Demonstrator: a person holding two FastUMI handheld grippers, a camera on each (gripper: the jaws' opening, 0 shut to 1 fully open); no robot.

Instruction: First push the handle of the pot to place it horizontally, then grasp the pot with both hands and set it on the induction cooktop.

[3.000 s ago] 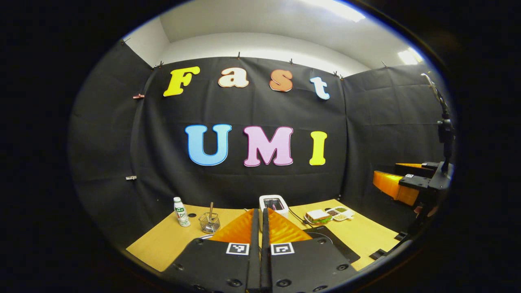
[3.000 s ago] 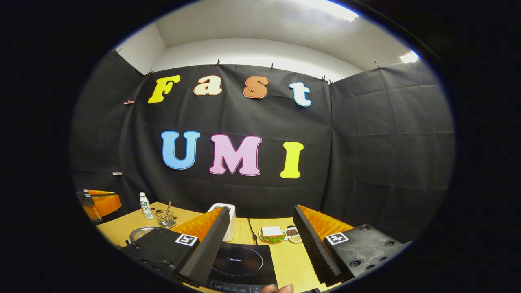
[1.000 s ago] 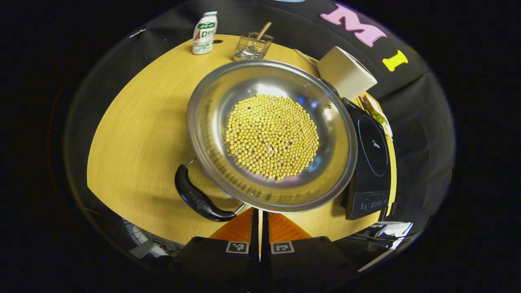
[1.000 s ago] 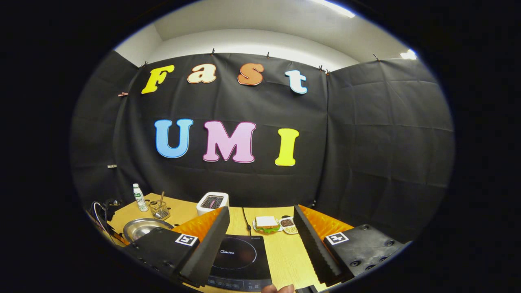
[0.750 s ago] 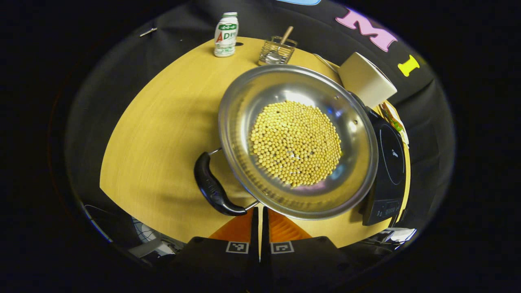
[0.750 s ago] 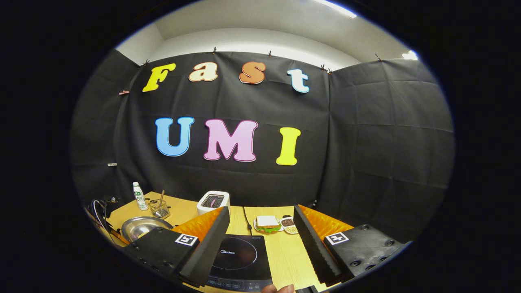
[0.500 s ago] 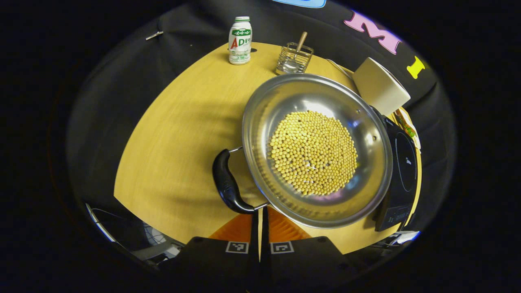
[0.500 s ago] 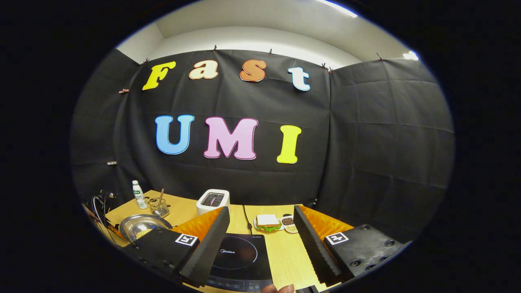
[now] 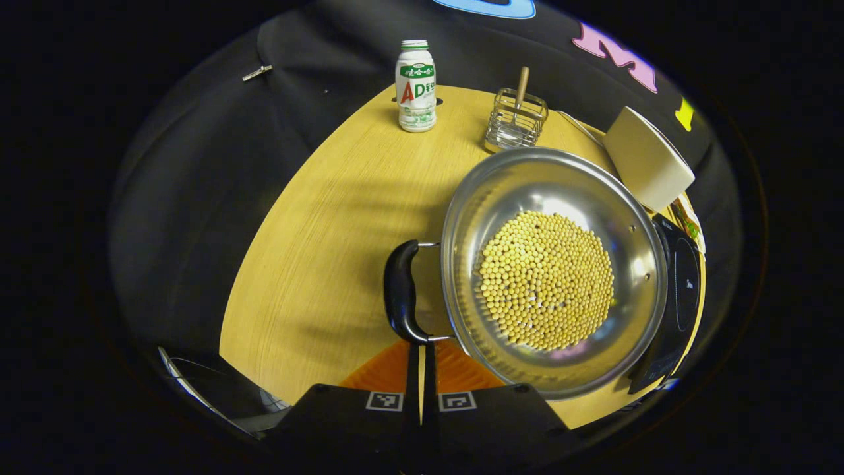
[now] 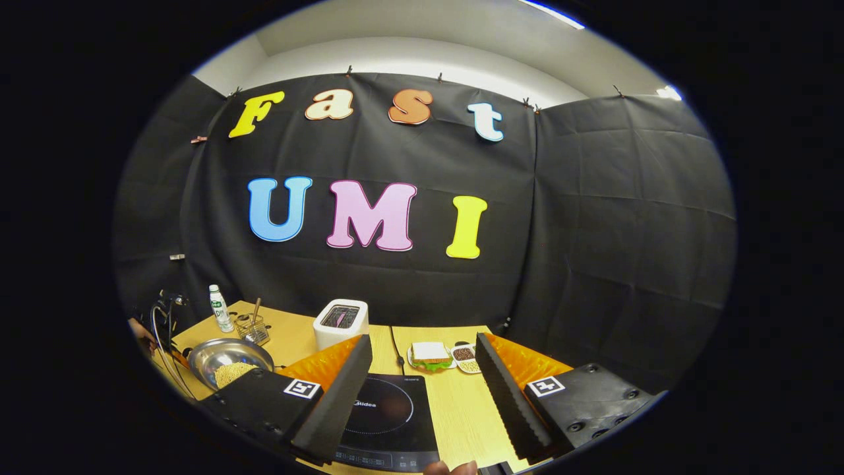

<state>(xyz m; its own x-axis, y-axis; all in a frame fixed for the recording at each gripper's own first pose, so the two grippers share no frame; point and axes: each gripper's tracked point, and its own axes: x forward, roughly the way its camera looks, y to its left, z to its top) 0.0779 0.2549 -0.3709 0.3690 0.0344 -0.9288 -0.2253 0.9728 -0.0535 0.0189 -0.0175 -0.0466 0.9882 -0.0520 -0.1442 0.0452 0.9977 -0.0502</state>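
A wide steel pot (image 9: 633, 218) full of yellow beans sits on the wooden table (image 9: 316, 264). Its black handle (image 9: 399, 290) is on the pot's left side in the left gripper view. My left gripper (image 9: 422, 359) is shut, fingertips just below the handle's near end, close to it; contact is unclear. The black induction cooktop (image 9: 682, 290) lies right of the pot. In the right gripper view my right gripper (image 10: 422, 389) stands open above the cooktop (image 10: 389, 409), with the pot (image 10: 224, 359) far off at the left.
A white bottle (image 9: 415, 86), a wire basket with a wooden-handled tool (image 9: 514, 122) and a white toaster (image 9: 649, 158) stand behind the pot. A sandwich plate (image 10: 428, 356) and small dishes (image 10: 465, 356) lie beyond the cooktop. Cables (image 10: 161, 330) hang at the table's left edge.
The left gripper view has swung left and lower, so the pot now sits to the right and the handle straight ahead of the shut fingertips. The right gripper has risen slightly, staying open.
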